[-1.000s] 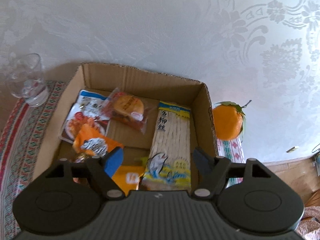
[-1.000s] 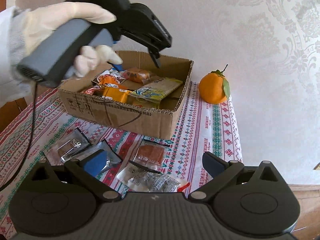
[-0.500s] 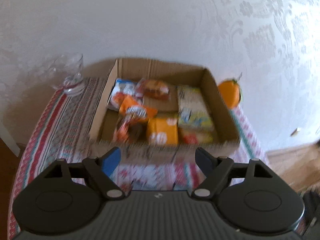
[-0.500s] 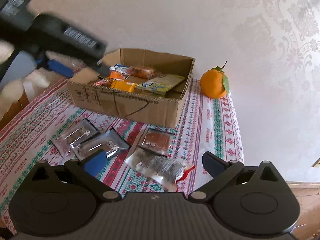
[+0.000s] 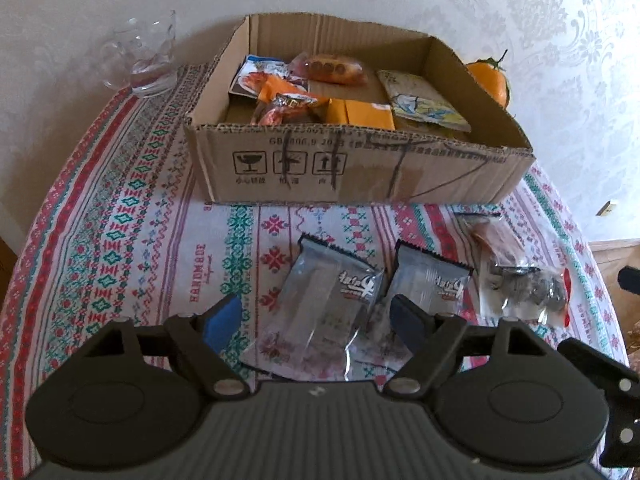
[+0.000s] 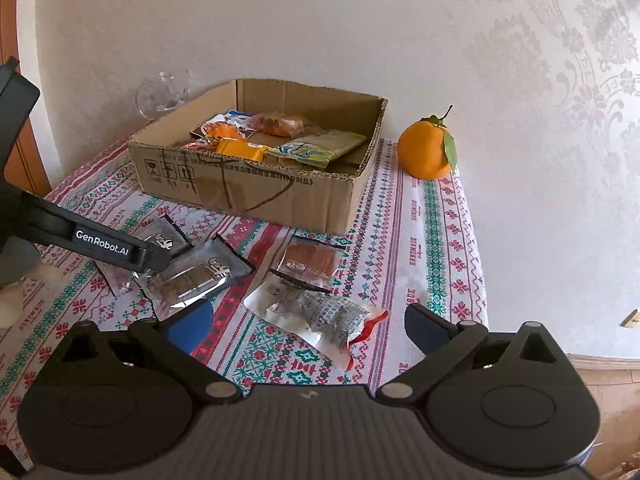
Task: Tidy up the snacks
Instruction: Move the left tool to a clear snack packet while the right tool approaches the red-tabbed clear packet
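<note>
A cardboard box (image 5: 360,168) (image 6: 248,192) holds several snack packets. On the cloth in front of it lie two dark foil packets (image 5: 332,300) (image 5: 432,284), a brown snack packet (image 6: 310,258) and a clear packet with a red end (image 6: 320,316). My left gripper (image 5: 316,316) is open and empty, low over the left dark packet, its jaws either side of it. In the right wrist view the left gripper (image 6: 152,256) reaches over the dark packets (image 6: 196,276). My right gripper (image 6: 308,324) is open and empty, above the clear packet.
An orange with a leaf (image 6: 428,154) (image 5: 490,80) stands right of the box. A glass cup (image 5: 144,60) (image 6: 162,94) stands at the back left near the wall. The table's right edge (image 6: 476,240) drops to a wooden floor.
My left gripper has pulled back from above the box and come down low over the dark packets in front of it. My right gripper has barely moved.
</note>
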